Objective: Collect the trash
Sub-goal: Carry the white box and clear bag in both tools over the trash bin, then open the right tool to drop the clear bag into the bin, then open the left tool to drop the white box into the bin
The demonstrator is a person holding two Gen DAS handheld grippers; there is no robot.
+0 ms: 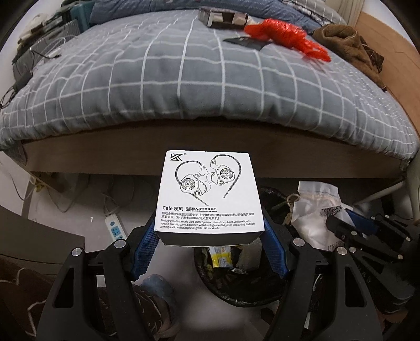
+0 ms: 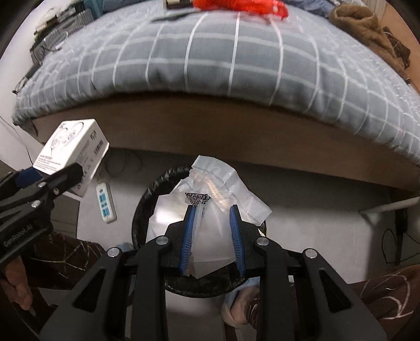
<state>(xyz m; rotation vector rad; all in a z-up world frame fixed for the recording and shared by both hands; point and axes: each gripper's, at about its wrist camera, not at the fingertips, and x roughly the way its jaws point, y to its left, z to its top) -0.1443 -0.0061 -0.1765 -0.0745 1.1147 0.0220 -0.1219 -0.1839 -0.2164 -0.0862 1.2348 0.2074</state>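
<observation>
My left gripper [image 1: 210, 230] is shut on a white earphone box [image 1: 210, 194] printed with a line drawing of earbuds, held over the floor in front of the bed. The same box [image 2: 73, 149] shows at the left of the right wrist view. My right gripper [image 2: 212, 209] is shut on a crumpled clear plastic bag [image 2: 210, 204] with a black code label, hanging right above a round black bin [image 2: 147, 199]. The bin [image 1: 236, 293] holds a yellow wrapper and other litter. On the bed lie a red plastic bag [image 1: 286, 36], a dark card [image 1: 246, 42] and an open grey box [image 1: 223, 17].
The grey checked bedspread [image 1: 183, 78] overhangs a wooden bed frame [image 1: 210, 136]. A white power strip [image 1: 115, 230] and cables lie on the floor left of the bin. A brown garment [image 1: 349, 44] sits at the bed's right edge. A person's patterned trouser legs and slippers flank the bin.
</observation>
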